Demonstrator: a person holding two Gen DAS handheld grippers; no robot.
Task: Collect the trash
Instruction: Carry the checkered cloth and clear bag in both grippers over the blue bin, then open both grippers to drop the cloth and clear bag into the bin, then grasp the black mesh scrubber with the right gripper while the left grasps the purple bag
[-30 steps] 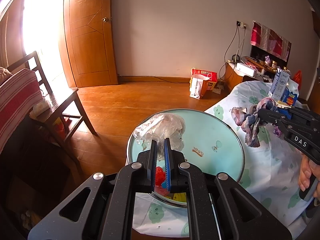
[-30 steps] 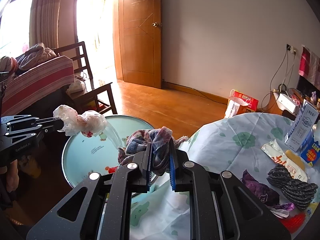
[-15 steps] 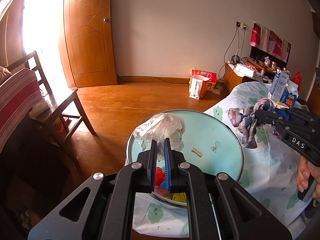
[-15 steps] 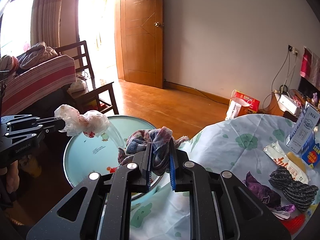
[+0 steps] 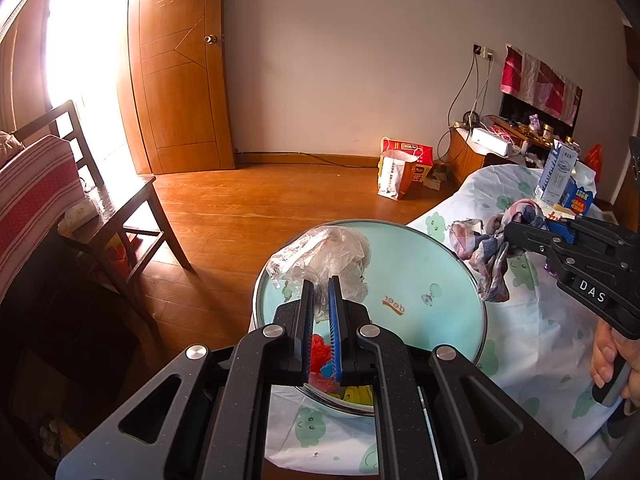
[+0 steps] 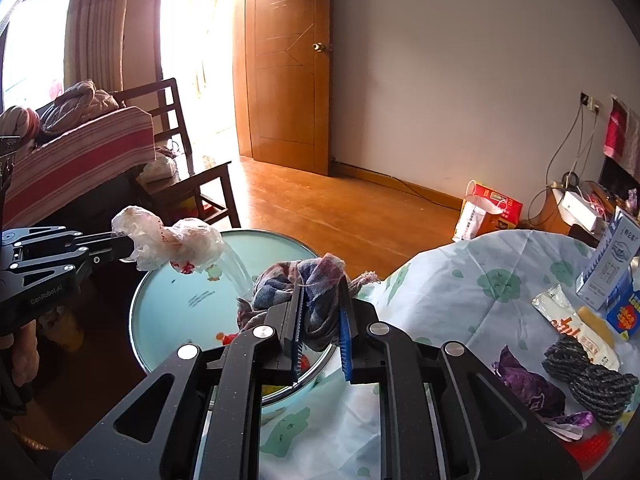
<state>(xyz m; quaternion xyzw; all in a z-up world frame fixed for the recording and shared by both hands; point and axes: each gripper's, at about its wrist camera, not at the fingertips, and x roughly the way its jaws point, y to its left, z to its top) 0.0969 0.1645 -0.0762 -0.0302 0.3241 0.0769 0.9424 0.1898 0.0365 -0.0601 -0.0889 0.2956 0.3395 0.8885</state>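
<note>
My left gripper (image 5: 320, 286) is shut on a crumpled clear plastic bag (image 5: 324, 258), held above a round pale-blue basin (image 5: 432, 276) that stands at the table's edge. From the right wrist view the same bag (image 6: 172, 244) hangs over the basin (image 6: 192, 300). My right gripper (image 6: 322, 286) is shut on a checked rag (image 6: 304, 280) over the basin's near rim; the rag (image 5: 486, 248) droops from it in the left wrist view. Red and yellow scraps (image 5: 320, 354) lie in the basin.
A table under a white cloth with green prints (image 6: 460, 280) carries a milk carton (image 6: 612, 264), a blue box, a snack wrapper (image 6: 576, 328), a dark scouring bundle (image 6: 588, 376) and a purple wrapper (image 6: 528, 384). A wooden chair (image 5: 120, 216), a striped couch and a paper bag (image 5: 400, 168) stand on the floor.
In the left wrist view the right gripper and its rag have shifted slightly left, nearer the basin. The left gripper and its bag stay put.
</note>
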